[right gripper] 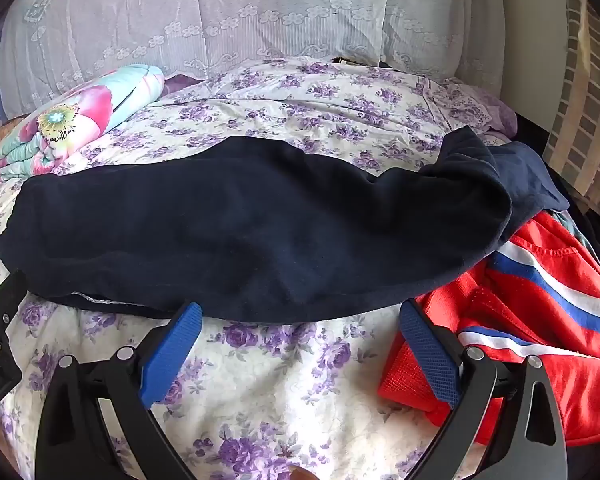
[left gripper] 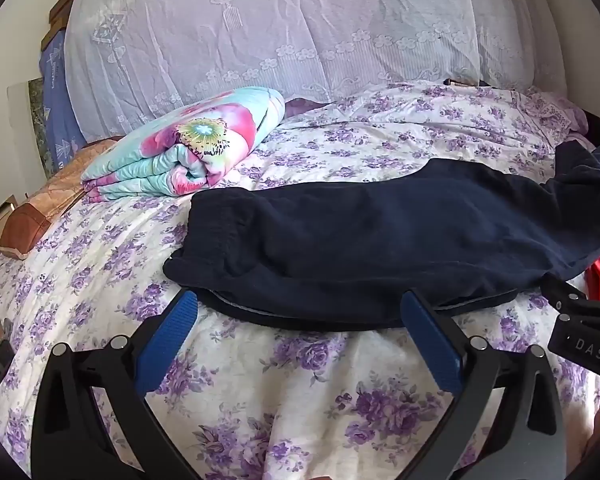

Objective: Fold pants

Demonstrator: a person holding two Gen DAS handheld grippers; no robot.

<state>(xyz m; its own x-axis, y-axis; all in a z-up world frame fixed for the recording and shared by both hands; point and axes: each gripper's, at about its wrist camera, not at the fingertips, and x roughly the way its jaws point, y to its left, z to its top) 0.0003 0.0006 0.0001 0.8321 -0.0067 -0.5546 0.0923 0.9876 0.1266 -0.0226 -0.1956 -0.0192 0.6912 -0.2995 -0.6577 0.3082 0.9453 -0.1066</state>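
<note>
Pants (left gripper: 380, 236) lie just ahead of both spread grippers, L (left gripper: 300, 308) & R (right gripper: 300, 316).

I am seeing a floral bedsheet (left gripper: 300, 380) covering the bed, a folded flowered quilt (left gripper: 188, 152) lying near its left side, a lace curtain (left gripper: 284, 20) hanging behind, and red striped clothing (right gripper: 532, 320) lying bunched at the right.

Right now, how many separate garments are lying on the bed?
2 clearly: navy pants spread across the middle, and a red garment with blue and white stripes at the right end. Lighter navy cloth behind the pants may be a third.
</note>
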